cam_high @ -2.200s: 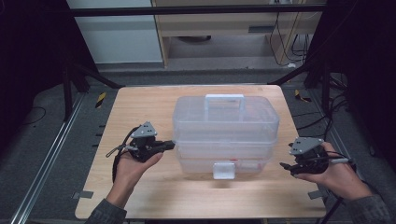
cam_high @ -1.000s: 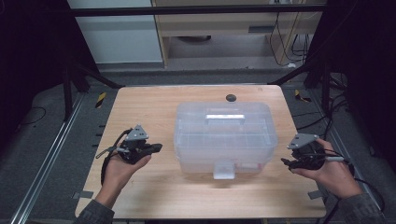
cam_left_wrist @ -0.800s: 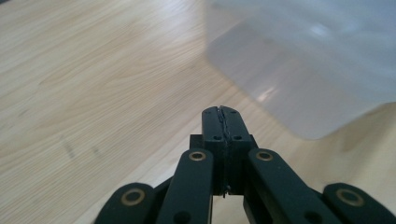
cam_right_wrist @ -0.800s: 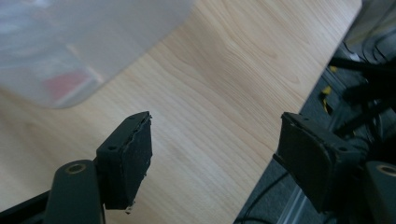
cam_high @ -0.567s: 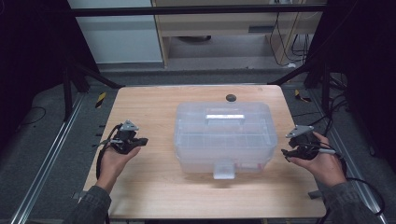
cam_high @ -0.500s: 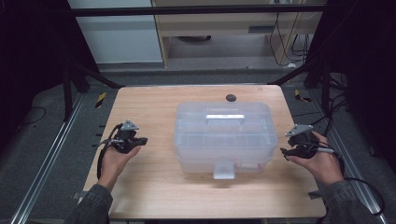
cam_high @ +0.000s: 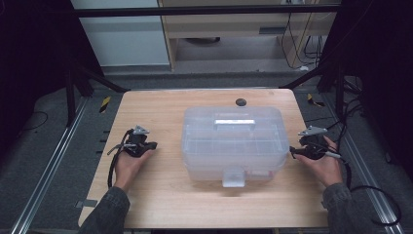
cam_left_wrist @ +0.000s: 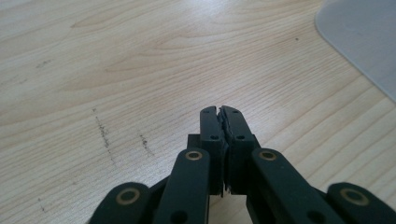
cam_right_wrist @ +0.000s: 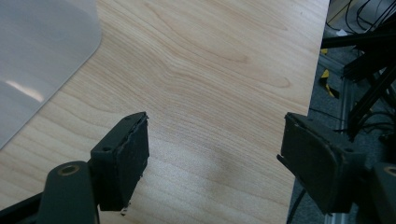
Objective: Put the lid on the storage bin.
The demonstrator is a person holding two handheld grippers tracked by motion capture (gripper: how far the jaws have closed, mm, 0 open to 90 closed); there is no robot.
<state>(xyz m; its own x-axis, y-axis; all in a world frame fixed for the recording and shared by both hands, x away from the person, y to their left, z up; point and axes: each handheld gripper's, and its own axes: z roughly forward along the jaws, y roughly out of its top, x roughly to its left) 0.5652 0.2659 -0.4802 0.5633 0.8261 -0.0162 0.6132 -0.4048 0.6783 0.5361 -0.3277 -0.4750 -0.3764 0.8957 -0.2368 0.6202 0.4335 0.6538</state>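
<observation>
A light wooden worktop carries a clear plastic lidded storage box with a flat handle at its middle, lid on. A small dark round disc lies just beyond the box. The right gripper, near the box's right side, has its jaws spread wide over bare wood, holding nothing. The left gripper, left of the box, has its jaws pressed together, empty.

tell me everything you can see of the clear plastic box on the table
The clear plastic box is a translucent, rounded-cornered case with its lid closed, a flat handle recessed in the top and a front latch. Divider compartments show faintly through the lid. It sits upright mid-table on the wooden table, between both tools, touching neither.
</observation>
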